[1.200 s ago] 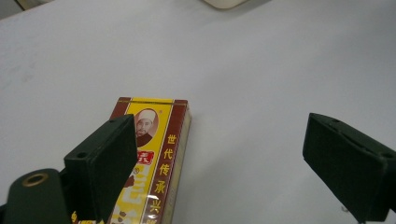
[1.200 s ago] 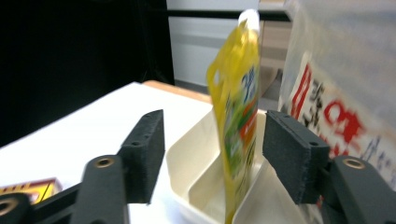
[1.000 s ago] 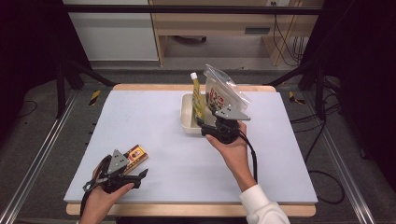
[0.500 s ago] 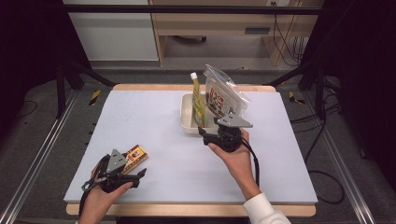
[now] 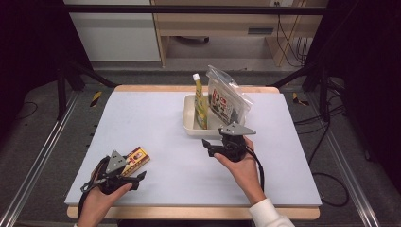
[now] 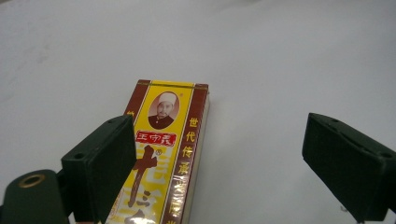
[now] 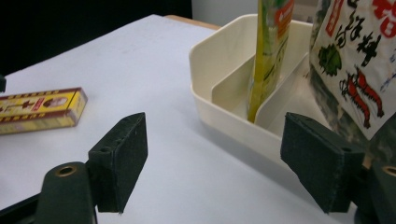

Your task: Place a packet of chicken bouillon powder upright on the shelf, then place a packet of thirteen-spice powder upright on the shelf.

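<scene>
Right claw (image 5: 213, 146), jaws just opened wide and empty, sits before the tray (image 5: 188, 113); bag (image 5: 227, 101) hides the tray's far wall.

looks like a lab or recording workroom rather than a home. pale work table (image 5: 156, 118) with a wood edge, framed by metal rails (image 5: 35, 161) along both sides and black struts (image 5: 71, 78) angling up from the floor. dark curtaining or unlit space closing in left and right. loose cables (image 5: 331, 137) trailing over grey carpet, more hanging behind a plain wooden bench (image 5: 222, 28) at the back, beside a white cabinet (image 5: 113, 33). yellow-and-black hazard tape (image 5: 96, 98) stuck on the floor near the table corners. groceries staged as props: a divided cream tray (image 5: 189, 118) and a small printed box (image 5: 135, 158) on otherwise bare tabletop.
</scene>
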